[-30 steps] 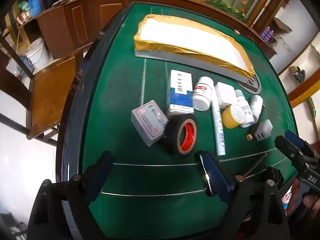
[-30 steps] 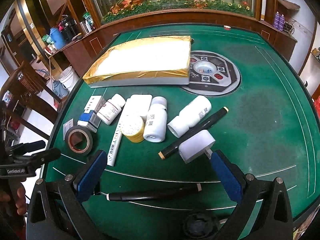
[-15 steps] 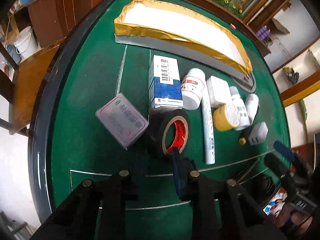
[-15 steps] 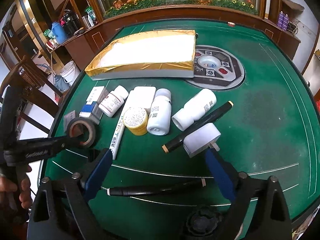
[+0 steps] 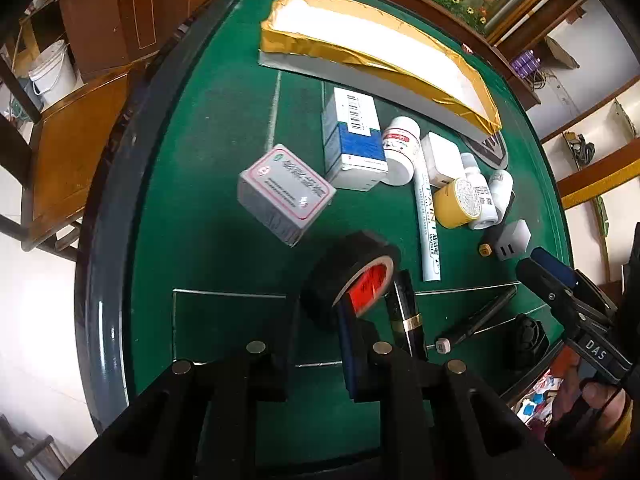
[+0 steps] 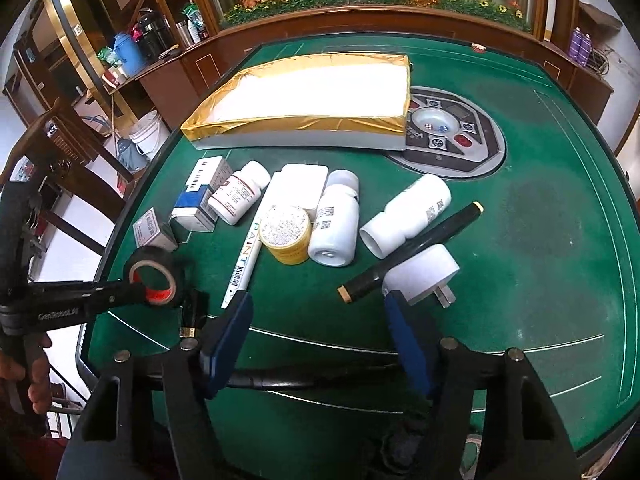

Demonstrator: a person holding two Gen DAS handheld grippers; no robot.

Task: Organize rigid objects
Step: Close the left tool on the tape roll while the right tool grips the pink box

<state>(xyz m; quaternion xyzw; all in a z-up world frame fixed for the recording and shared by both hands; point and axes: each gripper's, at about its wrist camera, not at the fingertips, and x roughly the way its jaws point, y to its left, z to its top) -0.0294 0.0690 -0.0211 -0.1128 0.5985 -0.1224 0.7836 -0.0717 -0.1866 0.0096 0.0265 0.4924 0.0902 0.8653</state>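
My left gripper (image 5: 320,312) is shut on a black tape roll (image 5: 348,276) with a red core and holds it lifted above the green table (image 5: 224,152); it also shows in the right wrist view (image 6: 156,276). My right gripper (image 6: 320,312) is open and empty, low over the table's near edge, with a white plug adapter (image 6: 424,272) and a black marker (image 6: 412,252) just ahead. A black pen (image 6: 304,378) lies under it. A grey box (image 5: 284,196) lies left of the tape.
A gold-wrapped tray (image 6: 312,96) lies at the back. White bottles (image 6: 336,220), a yellow-lidded jar (image 6: 286,232), a paint marker (image 6: 248,256), a blue-white box (image 5: 354,140) and a white case (image 6: 302,184) cluster mid-table. A control panel (image 6: 452,140) sits behind.
My left gripper moved in, closed on the black tape roll and lifted it off the table. My right gripper narrowed a little and stayed in place.
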